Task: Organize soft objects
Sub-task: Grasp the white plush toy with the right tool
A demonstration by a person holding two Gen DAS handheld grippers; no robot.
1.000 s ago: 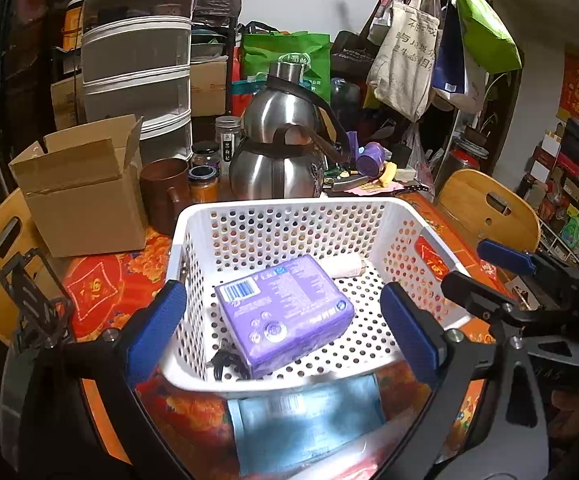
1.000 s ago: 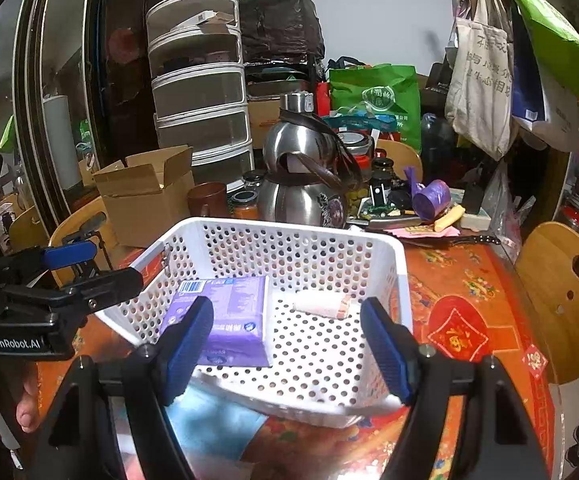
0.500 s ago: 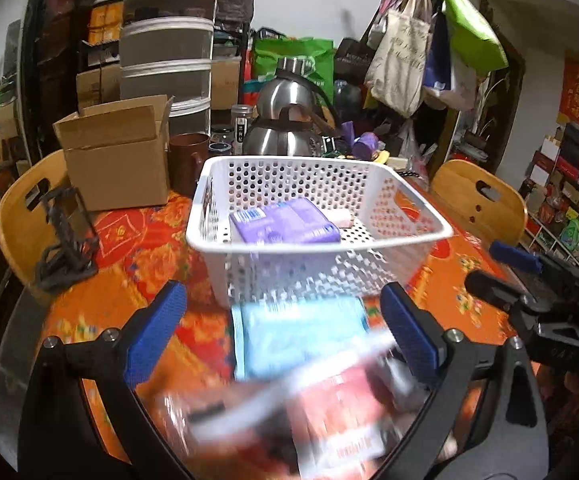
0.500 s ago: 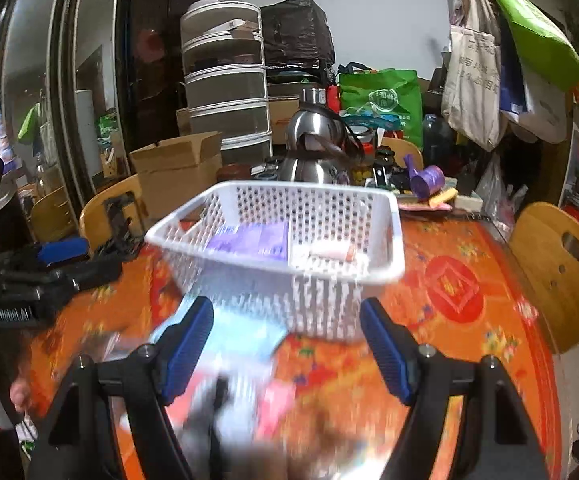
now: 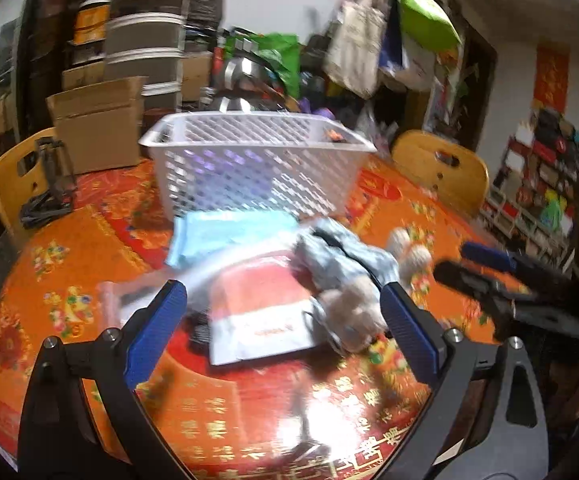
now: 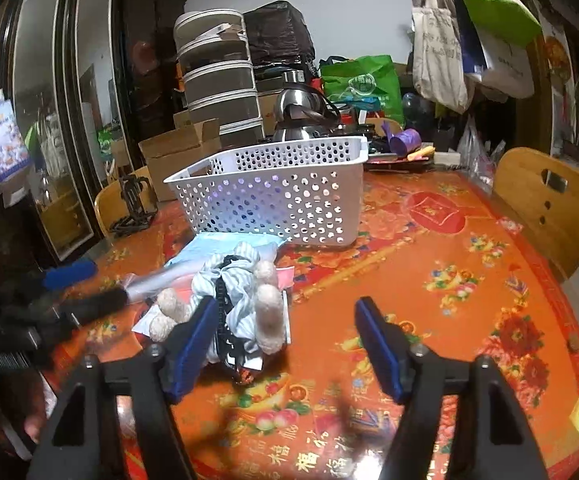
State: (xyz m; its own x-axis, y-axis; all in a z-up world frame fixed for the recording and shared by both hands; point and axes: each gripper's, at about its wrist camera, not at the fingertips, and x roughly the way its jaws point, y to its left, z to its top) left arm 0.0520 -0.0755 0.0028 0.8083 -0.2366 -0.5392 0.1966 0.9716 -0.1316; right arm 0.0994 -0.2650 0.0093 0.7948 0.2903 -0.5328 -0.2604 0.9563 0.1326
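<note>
A: Plush toy (image 6: 245, 304) — where?
B: On flat packets (image 5: 257, 312) on the tabletop (image 6: 429, 280), near the white basket (image 6: 281, 196).
A: Grippers?
B: Left gripper (image 5: 281, 332) and right gripper (image 6: 285, 344) both gape wide, holding nothing.

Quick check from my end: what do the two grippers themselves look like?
Both match. The left gripper and right gripper have matte black angular frames with silver screw heads, and each finger carries a long blue ribbed pad. No cables or sleeves show. White lettering on the left gripper's body is too blurred to read.
</note>
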